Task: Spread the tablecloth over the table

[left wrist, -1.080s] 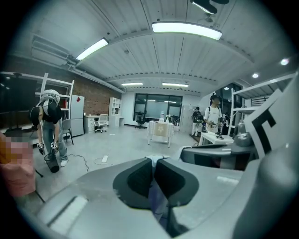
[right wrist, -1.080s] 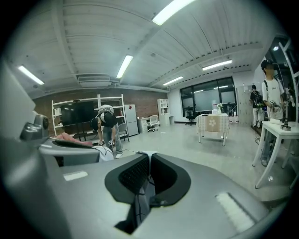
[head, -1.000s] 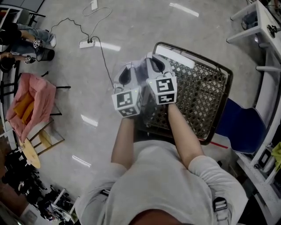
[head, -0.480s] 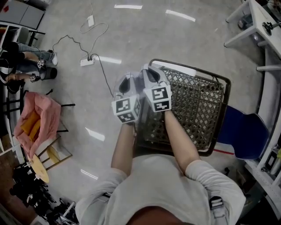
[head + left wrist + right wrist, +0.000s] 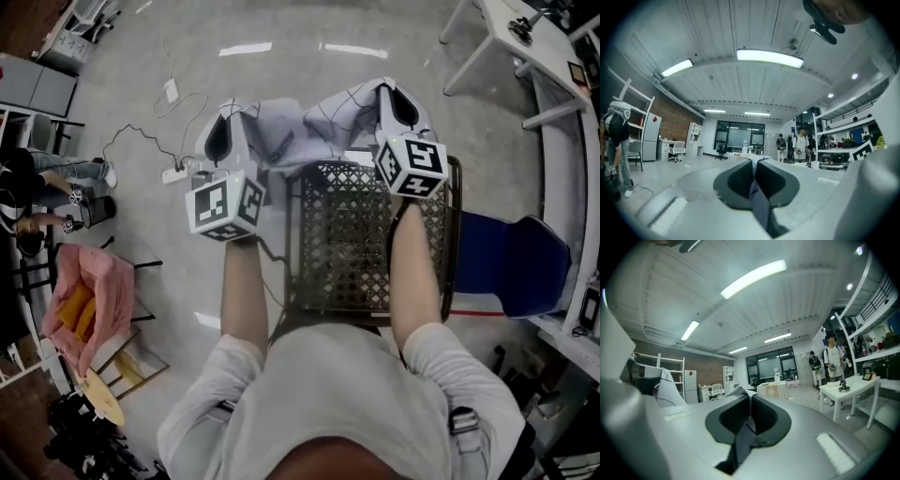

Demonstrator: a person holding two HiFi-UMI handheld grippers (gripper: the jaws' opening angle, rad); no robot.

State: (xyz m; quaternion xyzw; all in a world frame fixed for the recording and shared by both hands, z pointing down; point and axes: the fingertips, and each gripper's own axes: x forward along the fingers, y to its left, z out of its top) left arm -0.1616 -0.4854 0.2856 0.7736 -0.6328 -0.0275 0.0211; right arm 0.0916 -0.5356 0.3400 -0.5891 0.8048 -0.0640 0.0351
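A pale grey tablecloth (image 5: 319, 127) with thin dark lines hangs stretched between my two grippers, above the far rim of a wire basket. My left gripper (image 5: 225, 136) is shut on the cloth's left corner, and a strip of cloth (image 5: 753, 187) runs pinched between its pads in the left gripper view. At the right, my right gripper (image 5: 401, 101) is shut on the other corner, with a fold of cloth (image 5: 743, 427) squeezed between its pads. Both grippers point level, out across the room. No table for the cloth shows under the hands.
A dark wire basket cart (image 5: 370, 234) stands right in front of the person. A power strip and cable (image 5: 173, 173) lie on the floor at left. A pink-draped stand (image 5: 80, 300) is lower left, white desks (image 5: 553, 112) at right, and a blue chair (image 5: 506, 267) beside the cart. People stand far off (image 5: 800, 143).
Both grippers rose out of the basket and spread apart, left going left and right going right. The cloth, bunched between them before, is now pulled out wide above the basket.
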